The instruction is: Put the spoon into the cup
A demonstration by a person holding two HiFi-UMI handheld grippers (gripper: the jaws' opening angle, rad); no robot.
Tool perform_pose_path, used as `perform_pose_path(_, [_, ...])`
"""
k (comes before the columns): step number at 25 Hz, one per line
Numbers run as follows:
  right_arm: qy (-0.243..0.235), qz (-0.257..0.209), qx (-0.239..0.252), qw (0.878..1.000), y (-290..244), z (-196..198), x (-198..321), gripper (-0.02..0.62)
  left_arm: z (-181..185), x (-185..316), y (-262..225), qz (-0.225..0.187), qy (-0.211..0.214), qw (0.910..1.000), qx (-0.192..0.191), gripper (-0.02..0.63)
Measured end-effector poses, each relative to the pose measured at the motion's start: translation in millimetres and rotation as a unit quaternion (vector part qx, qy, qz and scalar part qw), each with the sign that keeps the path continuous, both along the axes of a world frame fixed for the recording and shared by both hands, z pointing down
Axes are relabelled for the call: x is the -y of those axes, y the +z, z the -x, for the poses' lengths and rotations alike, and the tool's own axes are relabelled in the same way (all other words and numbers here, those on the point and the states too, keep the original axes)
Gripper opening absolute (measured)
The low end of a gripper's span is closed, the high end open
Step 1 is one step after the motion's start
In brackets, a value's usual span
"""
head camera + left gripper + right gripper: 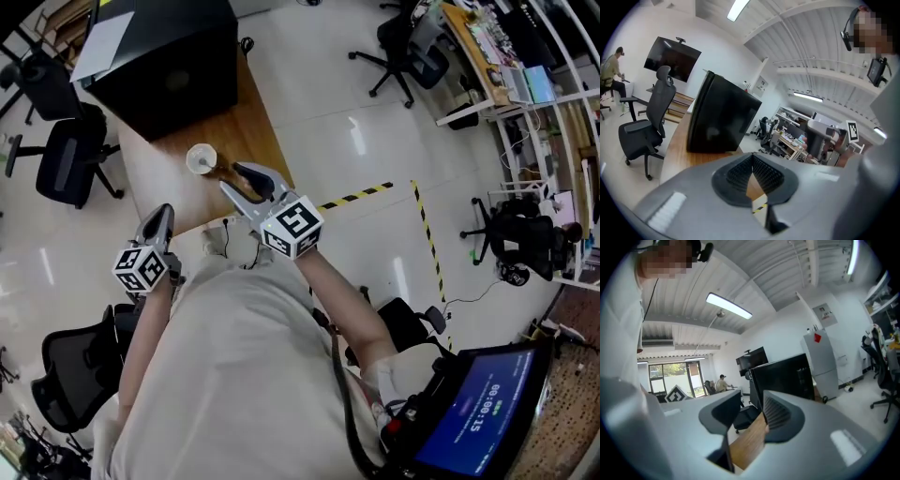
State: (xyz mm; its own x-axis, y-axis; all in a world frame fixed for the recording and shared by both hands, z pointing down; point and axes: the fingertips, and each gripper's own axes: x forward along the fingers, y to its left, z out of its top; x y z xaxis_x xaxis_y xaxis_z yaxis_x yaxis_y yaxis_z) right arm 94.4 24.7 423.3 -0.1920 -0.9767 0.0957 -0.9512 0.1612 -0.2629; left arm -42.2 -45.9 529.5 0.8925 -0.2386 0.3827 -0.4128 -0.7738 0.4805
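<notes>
A white cup [201, 157] stands on the wooden table [251, 127] near its front edge. A thin dark shape leans from the cup toward my right gripper; I cannot tell whether it is the spoon. My right gripper [231, 176] hovers just right of the cup, open, with nothing between its jaws [752, 406]. My left gripper [166, 211] hangs off the table's front left edge. Its pads meet at the tips with nothing held [752, 157]. The cup does not show in either gripper view.
A large black box [169, 56] with a white sheet on top fills the far part of the table and shows in both gripper views [719, 117] [783, 376]. Office chairs [66, 155] stand left of the table. Yellow-black tape [361, 196] marks the floor at right.
</notes>
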Motion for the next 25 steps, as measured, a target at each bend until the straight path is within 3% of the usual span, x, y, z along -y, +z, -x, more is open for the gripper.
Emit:
perform_pose_path(5, [-0.002, -0.002, -0.004, 1.0, -0.1, -18.5, -40.2, 0.14, -7.6, -47.3, 2.3, -0.004, 0.002, 1.0, 0.004, 0.0])
perform_pose_path(14, [-0.028, 0.005, -0.003, 1.0, 25.9, -36.5, -115.0, 0.137, 11.7, -124.5, 36.2, 0.011, -0.044, 0.9988, 0.02, 0.0])
perform_pose_path(25, [-0.058, -0.008, 0.059, 0.997, 33.5, -21.5, -157.1, 0.129, 73.9, -192.7, 42.6, 0.042, -0.096, 0.9937, 0.04, 0.005])
